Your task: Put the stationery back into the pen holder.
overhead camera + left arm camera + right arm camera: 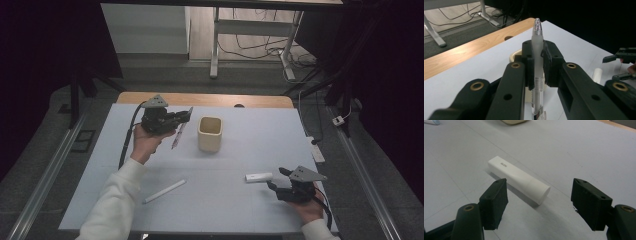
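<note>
A pen (537, 62) is being clamped by the left gripper (186, 116) beside the cup (209, 134), while the right gripper (541, 205) is being held open near the table (240, 200) edge before a white tube (517, 178).

Translucent pen (537, 62), clamped, tilted

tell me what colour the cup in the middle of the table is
Cream, best seen in the high view: cup.

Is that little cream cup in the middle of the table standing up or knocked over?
Standing up. The cup sits on its base on the table, its open mouth facing upward in the high view. What's inside cannot be told.
</note>
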`<state>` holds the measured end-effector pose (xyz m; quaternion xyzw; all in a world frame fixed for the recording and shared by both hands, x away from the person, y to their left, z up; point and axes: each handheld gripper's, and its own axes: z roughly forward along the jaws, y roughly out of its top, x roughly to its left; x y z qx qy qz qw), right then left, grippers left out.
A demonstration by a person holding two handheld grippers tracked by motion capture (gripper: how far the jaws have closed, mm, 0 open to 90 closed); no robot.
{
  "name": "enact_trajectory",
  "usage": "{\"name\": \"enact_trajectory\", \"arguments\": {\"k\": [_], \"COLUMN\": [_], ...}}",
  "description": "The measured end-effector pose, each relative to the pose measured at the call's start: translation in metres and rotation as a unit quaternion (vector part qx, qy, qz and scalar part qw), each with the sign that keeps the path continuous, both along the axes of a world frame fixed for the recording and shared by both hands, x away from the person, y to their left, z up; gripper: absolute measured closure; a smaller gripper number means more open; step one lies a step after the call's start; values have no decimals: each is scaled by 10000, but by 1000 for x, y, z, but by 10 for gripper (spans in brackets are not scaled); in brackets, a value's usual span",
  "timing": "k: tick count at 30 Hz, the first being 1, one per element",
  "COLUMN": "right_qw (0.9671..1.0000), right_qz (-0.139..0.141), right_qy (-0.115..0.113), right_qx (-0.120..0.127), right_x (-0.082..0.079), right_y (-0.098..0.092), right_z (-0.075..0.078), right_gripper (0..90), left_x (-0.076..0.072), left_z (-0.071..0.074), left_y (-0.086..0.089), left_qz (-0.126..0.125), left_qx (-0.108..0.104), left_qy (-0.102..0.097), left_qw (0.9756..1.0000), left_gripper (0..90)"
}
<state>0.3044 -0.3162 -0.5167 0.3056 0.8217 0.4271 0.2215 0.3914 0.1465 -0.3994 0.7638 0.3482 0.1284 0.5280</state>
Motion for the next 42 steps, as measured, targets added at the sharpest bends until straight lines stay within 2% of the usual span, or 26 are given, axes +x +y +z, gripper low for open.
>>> {"name": "enact_trajectory", "arguments": {"k": [11, 15, 20, 29, 32, 36, 42], "right_qw": [10000, 10000, 10000, 10000, 10000, 10000, 10000], "right_qz": [-1, -8, 0, 9, -17, -33, 11], "right_qy": [15, 10, 32, 32, 16, -4, 30], "right_qx": [-35, -43, -40, -30, -45, -51, -37], "right_x": [1, 1, 1, 1, 1, 1, 1], "right_y": [0, 1, 0, 0, 0, 1, 0], "right_z": [-1, -1, -1, -1, -1, -1, -1], "right_gripper": [291, 291, 291, 291, 291, 291, 291], "left_x": [18, 27, 34, 43, 44, 47, 53], "left_z": [3, 1, 6, 14, 15, 15, 14], "left_y": [-13, -19, -31, -47, -52, -56, -61], "left_qz": [-8, -25, -38, -109, -128, -120, -103], "left_qx": [-136, -205, -115, -159, -152, -246, -240], "left_qy": [68, 157, 86, 17, -14, -10, -35], "left_qw": [9999, 9997, 9999, 9998, 9998, 9996, 9997], "left_gripper": [796, 796, 796, 796, 796, 796, 796]}}
